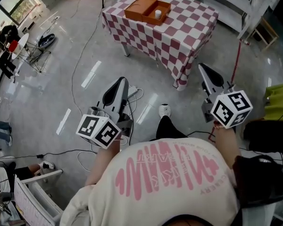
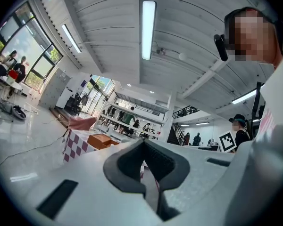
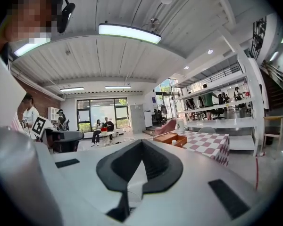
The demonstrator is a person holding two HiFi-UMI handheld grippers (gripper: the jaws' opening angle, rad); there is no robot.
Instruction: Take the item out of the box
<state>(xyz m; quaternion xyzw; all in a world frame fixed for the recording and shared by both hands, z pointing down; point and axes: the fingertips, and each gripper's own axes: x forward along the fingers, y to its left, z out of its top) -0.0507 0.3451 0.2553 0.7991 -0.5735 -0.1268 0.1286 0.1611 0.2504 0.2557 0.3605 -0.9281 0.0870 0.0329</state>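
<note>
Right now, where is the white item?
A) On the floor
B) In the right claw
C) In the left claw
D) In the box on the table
D: the white item stands inside the box on the table.

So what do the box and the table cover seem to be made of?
Box: likely cardboard or thin wood, with a matte orange-brown finish and thin, flat walls.
Table cover: probably cloth or soft vinyl, red-and-white checked. It hangs in folds at the corner.
</note>
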